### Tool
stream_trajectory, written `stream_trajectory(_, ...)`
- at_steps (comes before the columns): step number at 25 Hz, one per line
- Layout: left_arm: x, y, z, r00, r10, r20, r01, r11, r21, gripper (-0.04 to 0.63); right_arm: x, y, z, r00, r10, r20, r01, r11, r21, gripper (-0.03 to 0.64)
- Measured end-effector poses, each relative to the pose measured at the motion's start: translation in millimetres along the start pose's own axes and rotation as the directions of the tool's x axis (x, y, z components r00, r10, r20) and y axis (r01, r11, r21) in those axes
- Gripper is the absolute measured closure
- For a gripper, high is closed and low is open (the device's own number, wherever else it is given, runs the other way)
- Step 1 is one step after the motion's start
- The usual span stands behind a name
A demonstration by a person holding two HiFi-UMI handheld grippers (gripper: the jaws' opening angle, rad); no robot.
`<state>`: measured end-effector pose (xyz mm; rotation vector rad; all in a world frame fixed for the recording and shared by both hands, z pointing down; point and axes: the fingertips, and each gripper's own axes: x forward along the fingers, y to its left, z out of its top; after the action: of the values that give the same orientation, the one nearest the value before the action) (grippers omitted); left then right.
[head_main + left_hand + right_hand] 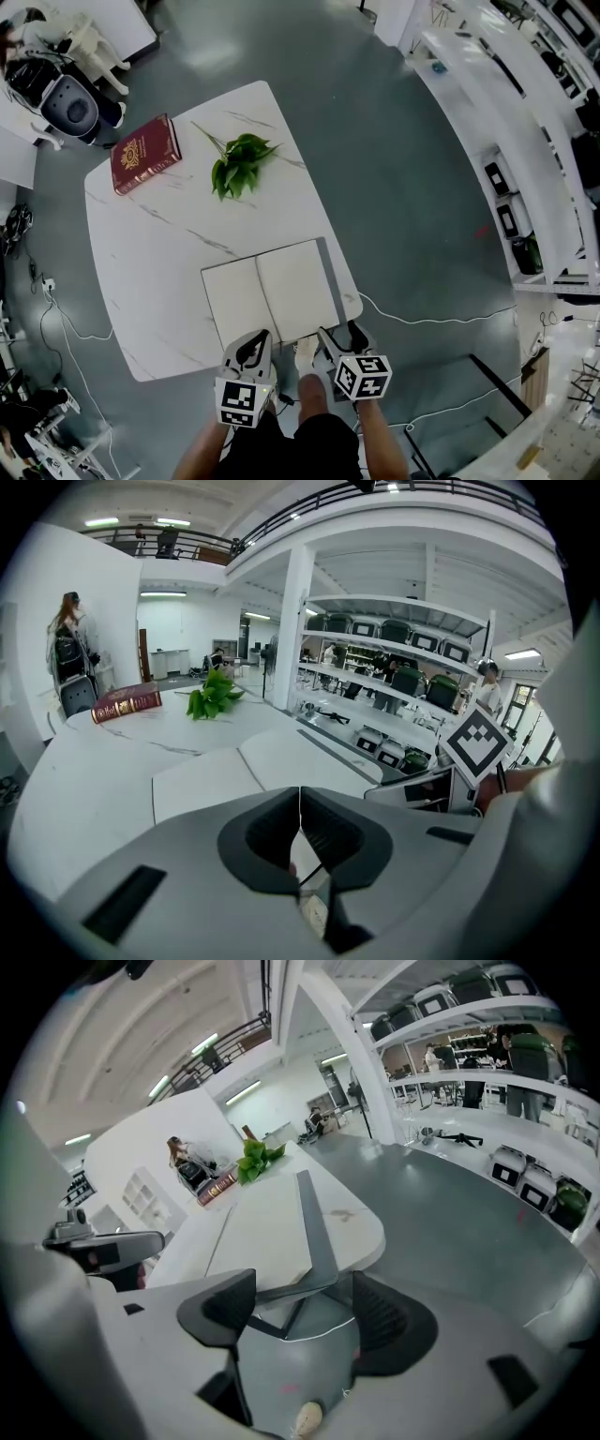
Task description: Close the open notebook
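The open notebook lies flat with blank white pages near the front edge of the white marble table. A grey cover strip shows along its right side. My left gripper hovers just off the notebook's near left edge, and in the left gripper view its pads meet with nothing between them. My right gripper sits at the near right corner. In the right gripper view the jaws stand wide apart; the grey cover corner reaches in between them without touching either pad.
A red hardback book and a green leafy sprig lie at the table's far side. A white cable runs over the grey floor at the right. White shelving lines the right wall. A seat stands at the far left.
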<state>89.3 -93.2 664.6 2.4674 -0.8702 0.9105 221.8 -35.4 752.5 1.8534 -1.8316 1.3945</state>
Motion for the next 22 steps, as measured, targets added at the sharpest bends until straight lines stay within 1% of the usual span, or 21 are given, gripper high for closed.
stream_trajectory(4, -2, 1, 0, 1.0, 0.004, 0.002, -0.004, 1.0, -0.002, 0.571, -2, -1, 0, 1.0, -0.016, -0.001, 0.016, 1.0, -0.004, 0.307)
stream_trajectory(7, -4, 4, -1, 1.0, 0.007, 0.003, -0.007, 1.0, -0.004, 0.571, -6, -3, 1, 0.999, -0.039, 0.011, 0.039, 0.999, -0.022, 0.384)
stream_trajectory(9, -6, 5, 0, 1.0, 0.009, 0.006, -0.009, 1.0, -0.002, 0.571, -10, -4, 4, 0.998, -0.06, 0.023, 0.061, 0.997, -0.05, 0.415)
stream_trajectory(10, -7, 6, 0, 1.0, 0.01, 0.008, -0.01, 1.0, -0.002, 0.571, -12, -4, 5, 0.997, -0.069, 0.029, 0.07, 0.996, -0.06, 0.441)
stream_trajectory(14, -13, 9, 0, 1.0, 0.015, 0.016, -0.015, 1.0, -0.005, 0.571, -16, -3, 9, 0.996, -0.081, 0.046, 0.084, 0.994, -0.069, 0.468)
stream_trajectory(22, -32, 13, 5, 0.998, 0.021, 0.051, -0.021, 1.0, -0.004, 0.571, -33, 5, 20, 0.988, -0.121, 0.101, 0.13, 0.987, -0.094, 0.545)
